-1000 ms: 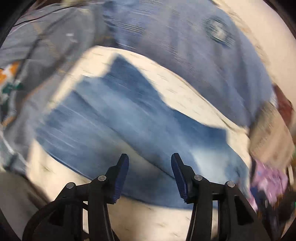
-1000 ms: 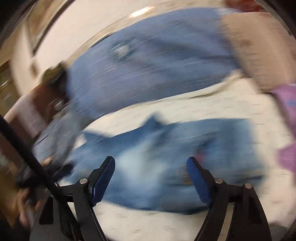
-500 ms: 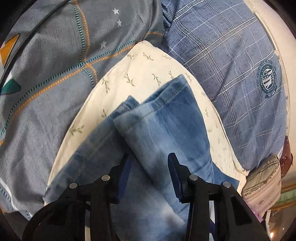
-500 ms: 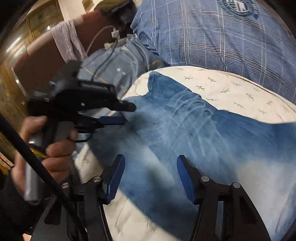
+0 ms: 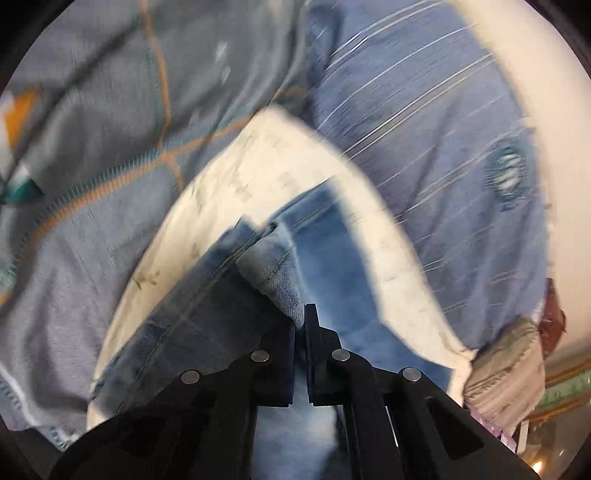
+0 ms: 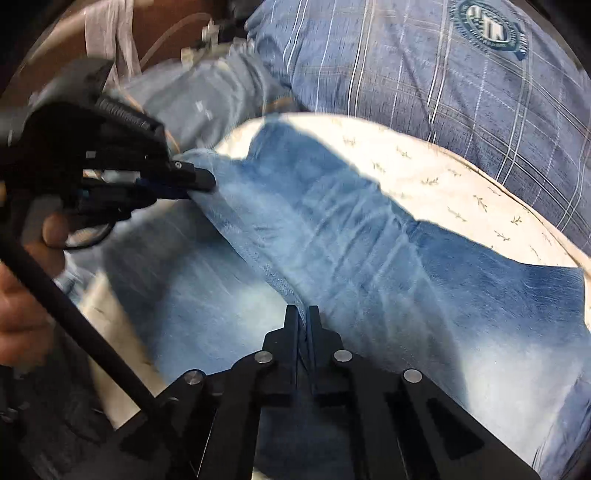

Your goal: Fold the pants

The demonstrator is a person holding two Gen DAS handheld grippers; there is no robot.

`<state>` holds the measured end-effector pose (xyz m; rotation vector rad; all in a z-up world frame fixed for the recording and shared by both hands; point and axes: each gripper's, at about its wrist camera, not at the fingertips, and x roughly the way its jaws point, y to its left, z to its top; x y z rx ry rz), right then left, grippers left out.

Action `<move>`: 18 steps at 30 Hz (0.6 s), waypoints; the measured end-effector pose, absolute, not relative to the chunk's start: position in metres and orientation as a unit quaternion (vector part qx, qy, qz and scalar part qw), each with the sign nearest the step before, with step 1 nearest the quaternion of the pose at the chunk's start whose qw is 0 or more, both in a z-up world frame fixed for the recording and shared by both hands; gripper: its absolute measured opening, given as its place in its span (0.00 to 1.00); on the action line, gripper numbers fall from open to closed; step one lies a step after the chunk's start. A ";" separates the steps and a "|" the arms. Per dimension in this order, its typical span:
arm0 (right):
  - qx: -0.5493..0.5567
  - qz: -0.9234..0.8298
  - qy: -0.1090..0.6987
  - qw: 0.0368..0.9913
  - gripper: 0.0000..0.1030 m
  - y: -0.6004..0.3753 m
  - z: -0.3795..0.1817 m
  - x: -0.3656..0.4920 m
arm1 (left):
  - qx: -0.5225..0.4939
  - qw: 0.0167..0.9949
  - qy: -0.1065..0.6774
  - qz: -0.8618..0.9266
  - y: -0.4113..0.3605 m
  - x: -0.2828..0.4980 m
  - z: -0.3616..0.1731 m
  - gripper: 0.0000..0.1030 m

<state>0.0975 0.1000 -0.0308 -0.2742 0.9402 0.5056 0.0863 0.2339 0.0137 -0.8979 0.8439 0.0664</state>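
Note:
Faded blue jeans [image 6: 369,258] lie spread over a cream sheet [image 6: 461,184] printed with small leaves. My left gripper [image 5: 300,325] is shut on the folded edge of the jeans [image 5: 280,277], the denim bunched between its pads. The right wrist view catches that same left gripper [image 6: 199,184] at the left, pinching the far end of that edge. My right gripper [image 6: 303,321] is shut on the same edge nearer the camera, a thin strip of denim caught between its jaws. A ridge of denim [image 6: 258,251] runs between the two grips.
A blue checked pillow with a round crest [image 6: 487,26] lies behind the jeans. A grey quilt with orange and teal lines [image 5: 110,129] sits to the left. A hand [image 6: 26,288] holds the left tool. A striped cushion [image 5: 506,365] rests at the right edge.
Both grippers have shut on the jeans' edge; half a second ago their jaws stood open over the denim. The pinched edge now stands up off the lower layer.

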 end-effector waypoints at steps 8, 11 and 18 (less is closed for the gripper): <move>-0.130 0.281 0.414 0.856 0.03 0.103 -0.002 0.045 | -0.377 0.834 0.391 0.100 0.225 0.003 0.022 0.03; -0.123 0.278 0.460 0.834 0.04 0.104 -0.036 0.051 | -0.398 0.801 0.428 0.126 0.231 0.002 0.000 0.03; -0.088 0.281 0.460 0.838 0.05 0.095 -0.031 0.052 | -0.316 0.837 0.415 0.166 0.205 -0.010 0.019 0.04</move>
